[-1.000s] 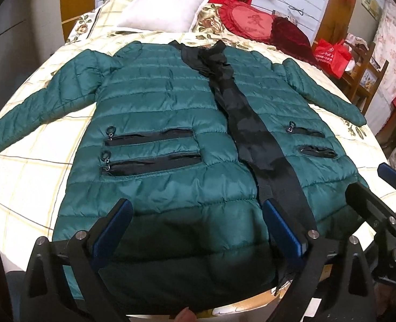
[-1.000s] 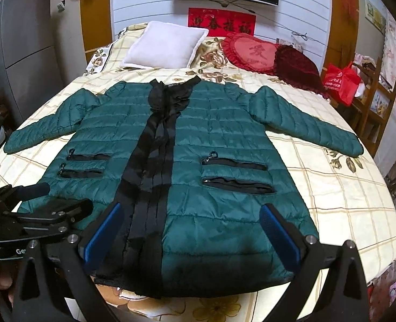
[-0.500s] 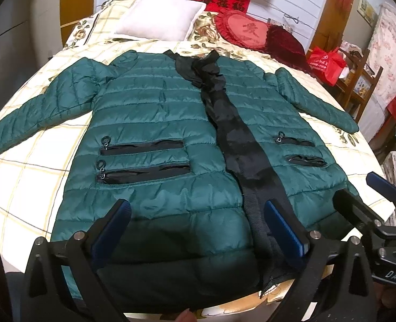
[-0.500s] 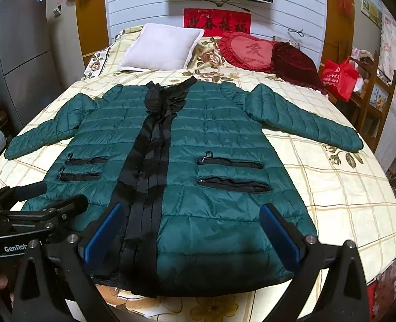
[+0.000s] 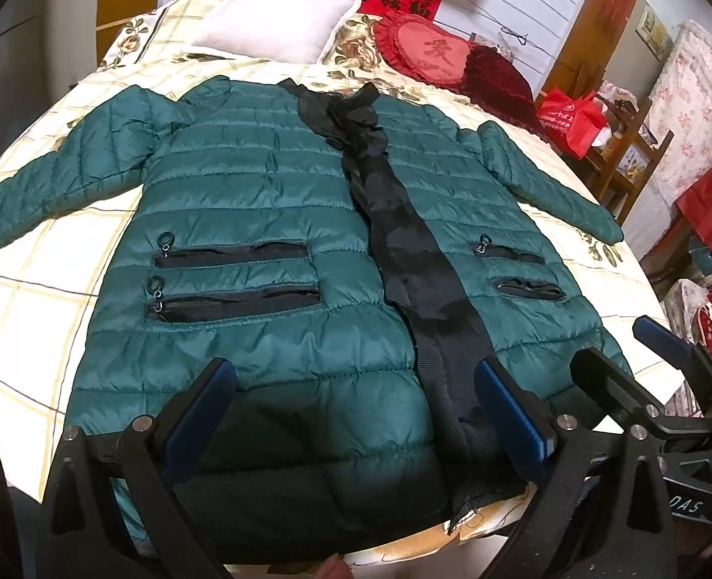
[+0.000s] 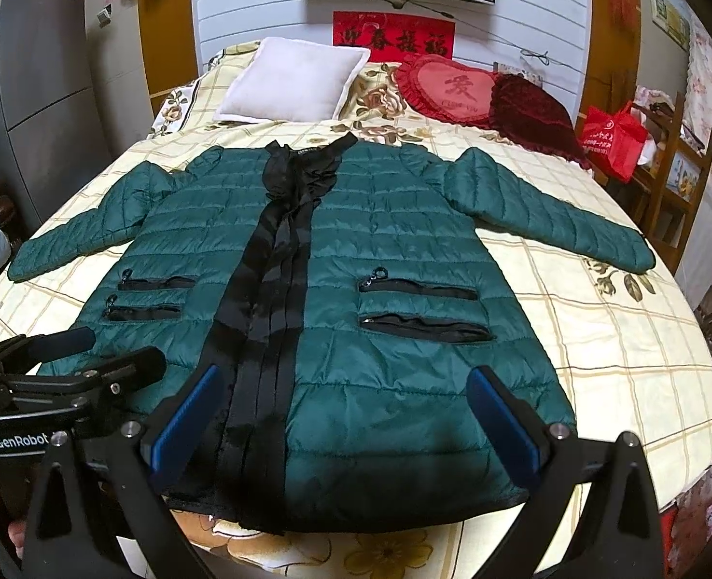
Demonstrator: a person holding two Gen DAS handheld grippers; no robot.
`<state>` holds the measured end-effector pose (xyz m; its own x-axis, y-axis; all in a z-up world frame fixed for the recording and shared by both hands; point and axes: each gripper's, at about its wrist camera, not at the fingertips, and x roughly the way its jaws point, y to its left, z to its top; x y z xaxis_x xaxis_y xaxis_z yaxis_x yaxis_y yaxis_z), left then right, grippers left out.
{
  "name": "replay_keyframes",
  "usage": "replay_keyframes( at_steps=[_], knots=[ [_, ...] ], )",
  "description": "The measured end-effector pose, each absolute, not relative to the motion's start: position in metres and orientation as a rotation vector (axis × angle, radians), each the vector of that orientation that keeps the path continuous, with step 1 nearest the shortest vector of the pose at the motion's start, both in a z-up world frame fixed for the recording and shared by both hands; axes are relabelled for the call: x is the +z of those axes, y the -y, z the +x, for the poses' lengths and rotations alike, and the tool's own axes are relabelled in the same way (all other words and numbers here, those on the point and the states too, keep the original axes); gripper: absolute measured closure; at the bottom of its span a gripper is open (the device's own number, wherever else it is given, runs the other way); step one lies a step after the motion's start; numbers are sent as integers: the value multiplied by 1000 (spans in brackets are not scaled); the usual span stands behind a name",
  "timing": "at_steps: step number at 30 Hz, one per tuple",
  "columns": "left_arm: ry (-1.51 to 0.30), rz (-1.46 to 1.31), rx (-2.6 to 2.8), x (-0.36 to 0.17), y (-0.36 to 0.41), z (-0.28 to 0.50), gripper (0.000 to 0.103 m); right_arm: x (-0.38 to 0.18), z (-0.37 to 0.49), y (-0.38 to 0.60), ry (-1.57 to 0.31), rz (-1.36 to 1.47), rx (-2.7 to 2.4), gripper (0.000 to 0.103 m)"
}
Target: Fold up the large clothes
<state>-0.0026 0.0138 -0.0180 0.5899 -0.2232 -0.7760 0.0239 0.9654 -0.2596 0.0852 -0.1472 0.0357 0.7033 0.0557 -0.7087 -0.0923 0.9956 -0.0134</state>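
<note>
Since the coat (image 6: 380, 299) lies flat, front up, mid-frame on the bed (image 6: 621, 337), sleeves spread, folding looks unstarted; both grippers (image 5: 356, 415) (image 6: 346, 415) hover at its hem, fingers apart and empty. Only the right view shows the fridge (image 6: 42, 111), upper left, and probably a TV.

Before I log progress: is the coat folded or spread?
Spread: the coat lies flat on the bed, both sleeves out.

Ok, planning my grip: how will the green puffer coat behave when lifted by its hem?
The green puffer coat will probably droop limply, since it lies soft. Its shiny shell looks slippery. The quilted padding suggests it is light for its bulk.
</note>
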Motion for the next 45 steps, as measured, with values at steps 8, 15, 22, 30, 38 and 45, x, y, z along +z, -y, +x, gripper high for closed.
replay_keyframes(
  at_steps=[8,15,22,30,38,45],
  knots=[
    [-932,-242,-119,-22,-22,-3,30,34,86,147,-783,-54,77,1],
    [-937,-259,-71,-24,-35,-2,30,34,88,148,-786,-56,69,1],
    [-933,-244,-58,-23,-34,-2,30,33,89,149,-788,-53,68,1],
    [-934,-237,-60,-23,-34,-1,30,29,91,154,-797,-43,60,1],
    [-935,-229,-35,-24,-38,1,30,28,94,155,-799,-37,56,1],
    [-916,-198,-2,-13,-45,7,30,37,108,146,-788,-91,56,1]
  ],
)
